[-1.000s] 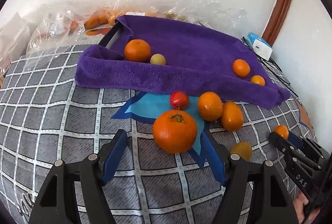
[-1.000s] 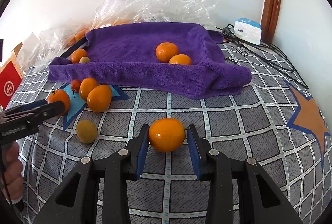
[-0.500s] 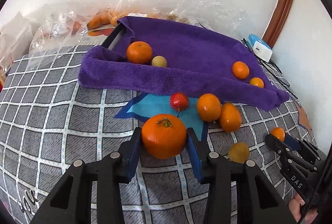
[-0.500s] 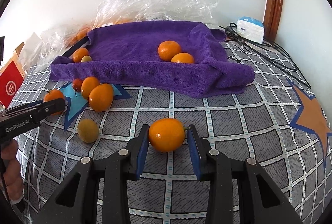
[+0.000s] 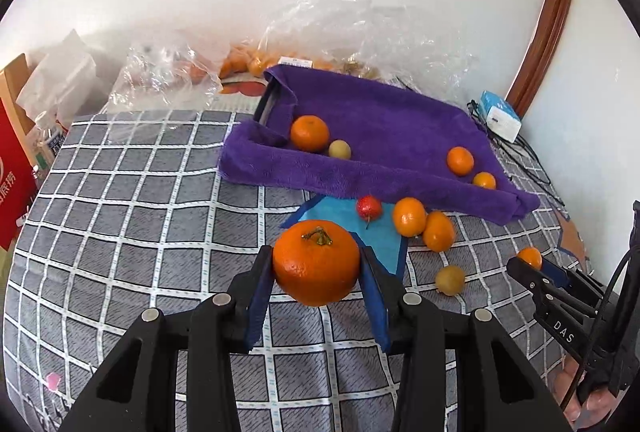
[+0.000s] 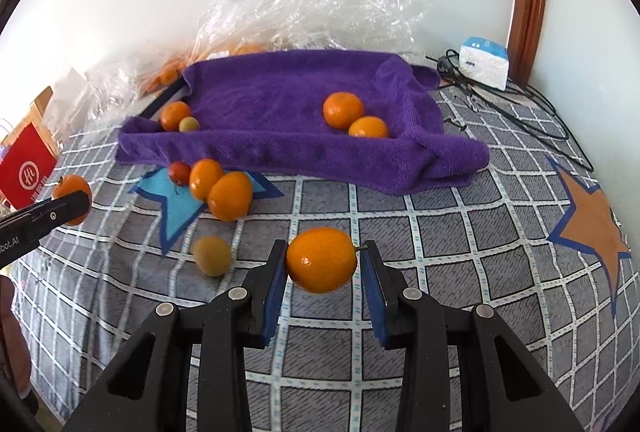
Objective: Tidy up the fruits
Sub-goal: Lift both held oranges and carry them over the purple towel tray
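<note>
At lower centre of each wrist view, the left gripper [image 5: 317, 266]'s jaws are clamped on a stemmed mandarin [image 5: 316, 262], and the right gripper [image 6: 322, 264]'s jaws on a smooth orange [image 6: 322, 259]. Above them loose fruit lies on the checked cover [image 6: 440, 252], before the purple towel [image 6: 288, 100] holding four more.

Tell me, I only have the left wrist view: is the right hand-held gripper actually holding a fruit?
Observer: Yes, the right hand-held gripper is shut on a smooth orange fruit, a pad on each side.
Operator: Where's its stem?
Observer: Its short stem points at the right-side pad.
Operator: What's right of it?
Observer: An orange star printed on the checked cloth.
</note>
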